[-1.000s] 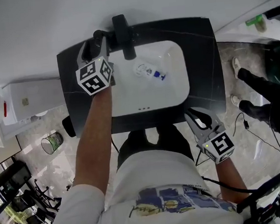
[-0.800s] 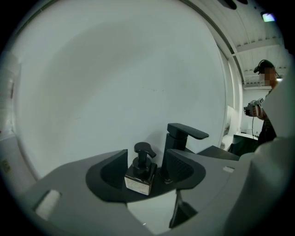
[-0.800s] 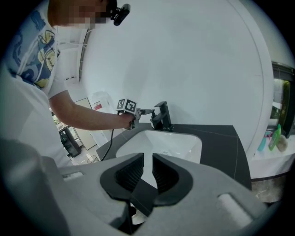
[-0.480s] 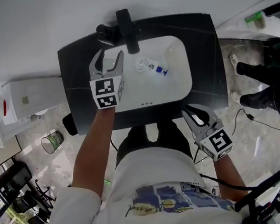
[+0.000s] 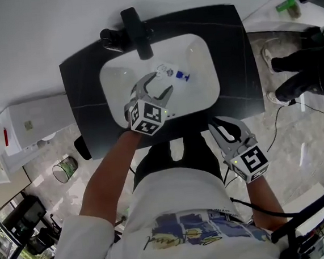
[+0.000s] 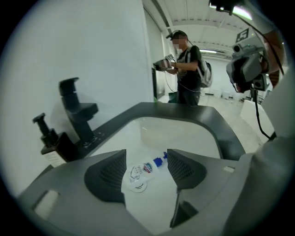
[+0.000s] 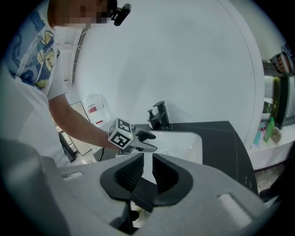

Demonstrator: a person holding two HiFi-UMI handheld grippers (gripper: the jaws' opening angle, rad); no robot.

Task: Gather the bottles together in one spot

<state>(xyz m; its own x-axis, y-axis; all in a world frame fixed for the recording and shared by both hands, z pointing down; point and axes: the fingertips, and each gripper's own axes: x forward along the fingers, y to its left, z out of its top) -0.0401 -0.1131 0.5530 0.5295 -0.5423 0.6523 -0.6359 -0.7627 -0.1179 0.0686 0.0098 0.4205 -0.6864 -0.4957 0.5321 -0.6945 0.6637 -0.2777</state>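
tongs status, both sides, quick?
Left tongs: open, just widened; bottle lying in the sink shows between them, not gripped.
Right tongs: open only a crack, nothing between them.

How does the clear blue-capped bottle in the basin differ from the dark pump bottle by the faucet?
The clear blue-capped plastic bottle lies on its side in the white basin; the dark pump bottle stands upright on the black counter beside the black faucet. The clear bottle is see-through with a blue cap; the pump bottle is opaque with a pump head. Neither is gripped.
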